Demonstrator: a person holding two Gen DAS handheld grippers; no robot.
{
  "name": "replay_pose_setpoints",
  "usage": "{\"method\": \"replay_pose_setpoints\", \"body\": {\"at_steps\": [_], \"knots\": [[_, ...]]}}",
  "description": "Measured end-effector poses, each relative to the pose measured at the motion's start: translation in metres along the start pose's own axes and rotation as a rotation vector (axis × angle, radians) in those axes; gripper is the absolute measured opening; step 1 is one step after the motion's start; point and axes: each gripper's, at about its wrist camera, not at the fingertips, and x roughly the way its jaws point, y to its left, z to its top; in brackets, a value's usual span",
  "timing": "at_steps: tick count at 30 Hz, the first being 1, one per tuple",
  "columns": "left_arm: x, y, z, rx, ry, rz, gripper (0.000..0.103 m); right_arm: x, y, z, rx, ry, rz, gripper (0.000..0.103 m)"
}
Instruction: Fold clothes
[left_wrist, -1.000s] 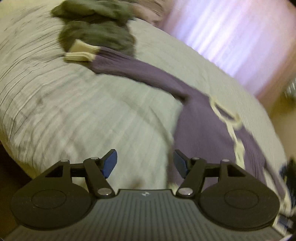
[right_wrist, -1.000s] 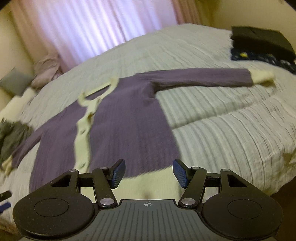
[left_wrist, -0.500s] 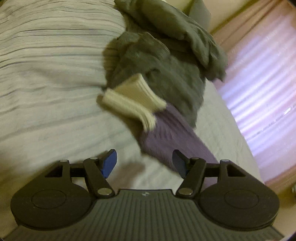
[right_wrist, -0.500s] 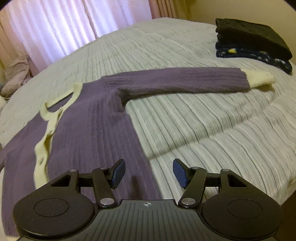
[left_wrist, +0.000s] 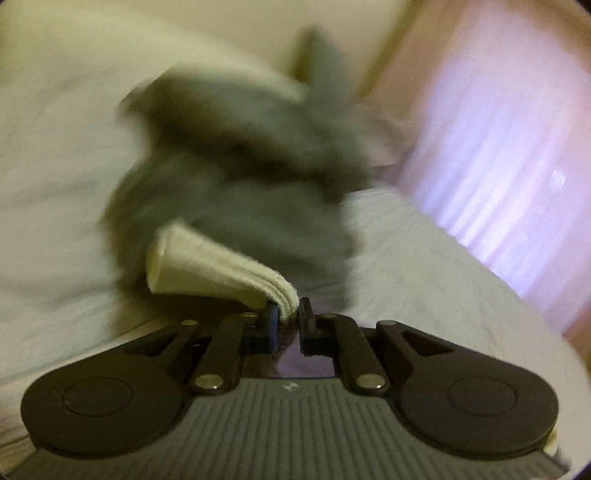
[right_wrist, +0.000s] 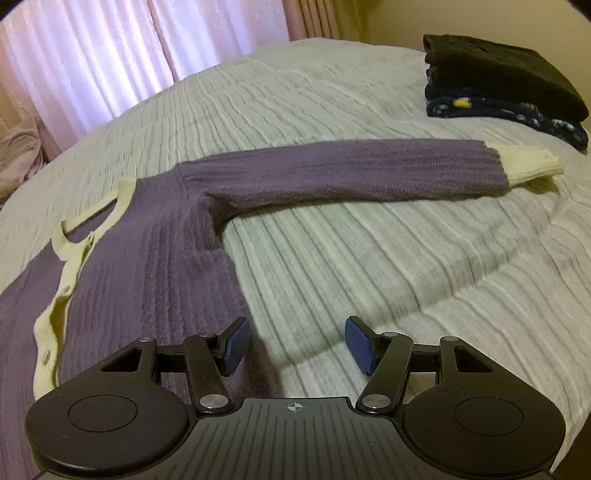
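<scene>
bed (right_wrist: 369, 258) carried everything: pale ribbed bedspread, pink-lit curtains (right_wrist: 110, 55) behind it. i counted one purple cardigan (right_wrist: 155, 258) spread flat, cream button band up, one sleeve stretched toward the right side of the view with its cream cuff (right_wrist: 528, 166) lying on the bedspread. two folded dark garments (right_wrist: 498, 81) sat stacked at the far corner. one grey heap of clothes (left_wrist: 240, 184), blurred, lay past the other cream cuff (left_wrist: 221, 269). my left hand-held gripper (left_wrist: 288, 321) was pinched tight on that cuff. my right hand-held gripper (right_wrist: 295, 343) was spread wide, holding nothing, above the cardigan's edge.
</scene>
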Motion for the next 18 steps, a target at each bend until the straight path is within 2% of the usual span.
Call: {"method": "replay_pose_setpoints", "body": {"at_steps": [2,4,6,8,10,11,12,14,16,18], "knots": [[-0.022,-0.051,0.004,0.128,-0.063,-0.102,0.007,0.000,-0.003,0.005,0.001,-0.015,-0.010,0.061],[-0.046,-0.106,0.004,0.239,-0.114,-0.250,0.007,0.000,-0.006,0.012,0.008,-0.029,-0.008,0.061],[-0.067,-0.162,-0.006,0.335,-0.127,-0.419,0.007,-0.002,-0.007,0.019,0.009,-0.056,0.009,0.061],[-0.078,-0.215,-0.028,0.407,-0.047,-0.602,0.009,-0.005,-0.003,0.027,0.010,-0.092,0.036,0.061],[-0.079,-0.260,-0.064,0.473,0.100,-0.753,0.024,-0.005,0.003,0.036,0.006,-0.123,0.072,0.061],[-0.078,-0.278,-0.090,0.510,0.172,-0.802,0.027,-0.005,0.006,0.041,0.004,-0.138,0.091,0.061],[-0.076,-0.291,-0.118,0.557,0.239,-0.815,0.027,-0.003,0.010,0.044,0.003,-0.145,0.108,0.061],[-0.070,-0.299,-0.161,0.641,0.354,-0.778,0.026,0.002,0.017,0.049,0.006,-0.147,0.145,0.061],[-0.066,-0.287,-0.184,0.658,0.420,-0.740,0.025,0.010,0.023,0.052,0.024,-0.124,0.199,0.061],[-0.065,-0.264,-0.187,0.620,0.466,-0.715,0.025,0.022,0.028,0.053,0.089,-0.072,0.300,0.061]]}}
